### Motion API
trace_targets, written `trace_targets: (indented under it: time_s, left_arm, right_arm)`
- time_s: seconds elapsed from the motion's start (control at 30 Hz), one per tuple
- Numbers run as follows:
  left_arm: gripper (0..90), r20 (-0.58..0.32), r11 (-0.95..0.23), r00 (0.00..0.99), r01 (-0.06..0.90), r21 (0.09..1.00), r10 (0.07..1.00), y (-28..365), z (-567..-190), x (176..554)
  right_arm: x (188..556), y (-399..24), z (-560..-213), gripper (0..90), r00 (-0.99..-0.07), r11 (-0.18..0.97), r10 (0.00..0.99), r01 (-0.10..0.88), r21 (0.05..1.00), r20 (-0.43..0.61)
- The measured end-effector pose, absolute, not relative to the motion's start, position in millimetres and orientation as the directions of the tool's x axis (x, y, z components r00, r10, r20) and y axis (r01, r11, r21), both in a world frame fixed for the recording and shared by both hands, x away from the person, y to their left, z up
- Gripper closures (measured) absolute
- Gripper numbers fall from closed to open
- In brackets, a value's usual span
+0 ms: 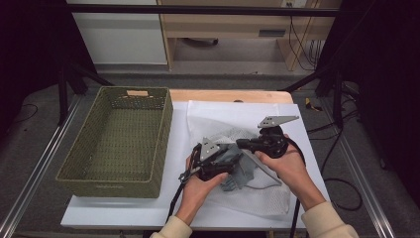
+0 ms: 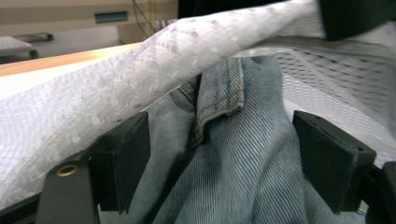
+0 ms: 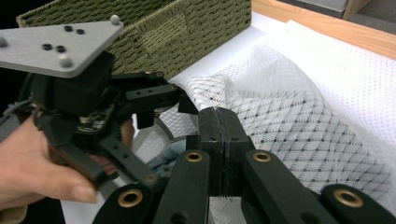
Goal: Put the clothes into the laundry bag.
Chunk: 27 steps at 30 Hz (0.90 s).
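Denim garment (image 2: 233, 154) lies at the white mesh laundry bag's (image 1: 257, 198) mouth on the worktop; right gripper (image 3: 219, 140) pinches the mesh, lifting it; left gripper (image 2: 219, 158), jaws apart, straddles denim; stuffing step; next, push deeper.

I can read no text, label, brand or number here. The small tan tag (image 1: 137, 92) on the far wall of the green woven basket (image 1: 79, 171), off to the left of my tongs, is too small to make out any writing.
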State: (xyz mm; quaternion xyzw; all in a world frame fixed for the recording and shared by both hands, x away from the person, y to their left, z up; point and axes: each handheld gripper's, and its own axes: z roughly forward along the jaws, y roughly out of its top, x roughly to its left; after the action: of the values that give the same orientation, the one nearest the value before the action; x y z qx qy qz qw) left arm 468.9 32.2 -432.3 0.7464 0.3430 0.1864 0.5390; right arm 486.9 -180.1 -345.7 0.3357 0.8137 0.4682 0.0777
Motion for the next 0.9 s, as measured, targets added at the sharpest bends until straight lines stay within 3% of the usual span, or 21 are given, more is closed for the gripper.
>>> trace_targets:
  time_s: [0.43,0.67,0.9]
  left_arm:
    - [25.0,-0.072,-0.199,0.754,0.263,0.944,0.653,65.0,-425.1,417.4]
    - [42.6,-0.055,-0.275,0.773,0.290,0.917,0.631,70.1,-428.2,391.8]
    - [70.2,-0.076,-0.374,0.785,0.376,0.848,0.615,62.2,-448.5,387.2]
  right_arm:
    - [470.7,-176.6,-353.9,90.0,-0.782,0.335,0.594,0.455,0.825,0.189]
    - [459.1,-177.8,-368.4,90.0,-0.788,0.320,0.577,0.458,0.829,0.213]
    - [456.4,-179.1,-375.2,90.0,-0.789,0.316,0.573,0.463,0.828,0.222]
